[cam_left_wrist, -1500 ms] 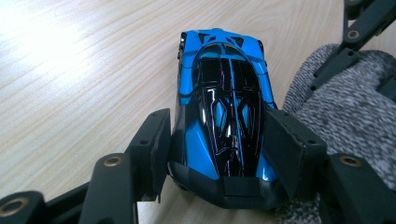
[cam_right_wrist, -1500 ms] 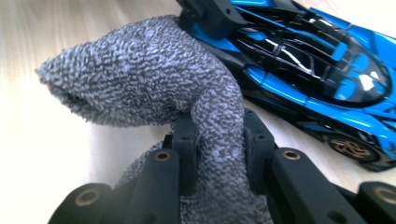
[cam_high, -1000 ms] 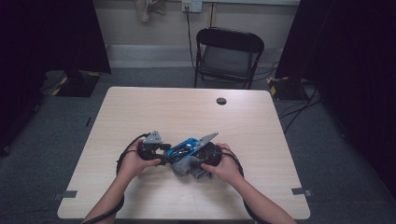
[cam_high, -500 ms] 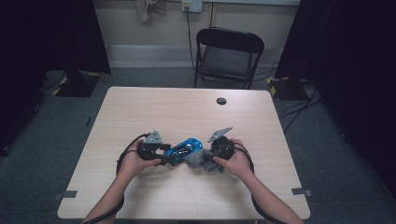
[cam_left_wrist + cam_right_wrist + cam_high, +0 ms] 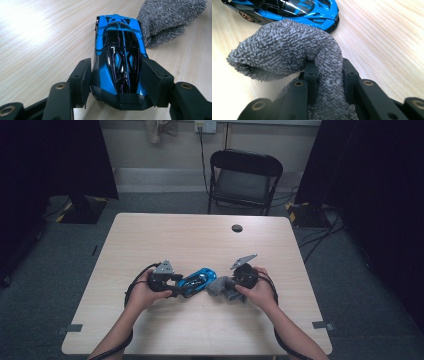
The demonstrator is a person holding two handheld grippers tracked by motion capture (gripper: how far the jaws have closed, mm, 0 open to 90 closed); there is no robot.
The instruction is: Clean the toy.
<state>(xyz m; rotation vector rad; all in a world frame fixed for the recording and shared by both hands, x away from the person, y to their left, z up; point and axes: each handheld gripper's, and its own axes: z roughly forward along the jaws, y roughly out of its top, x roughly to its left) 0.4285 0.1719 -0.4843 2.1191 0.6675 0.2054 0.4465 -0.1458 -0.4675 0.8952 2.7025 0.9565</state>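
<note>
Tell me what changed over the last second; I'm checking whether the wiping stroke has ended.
The right tool, shut on the grey cloth, slid the cloth off the blue toy car toward the right of the high view; the cloth now lies beside the car's far end. The left tool stayed clamped on the car, and the car kept its place on the table.

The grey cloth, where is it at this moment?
In the high view the grey cloth is on the near middle of the table, pinched in the right gripper, just right of the blue toy car.
</note>
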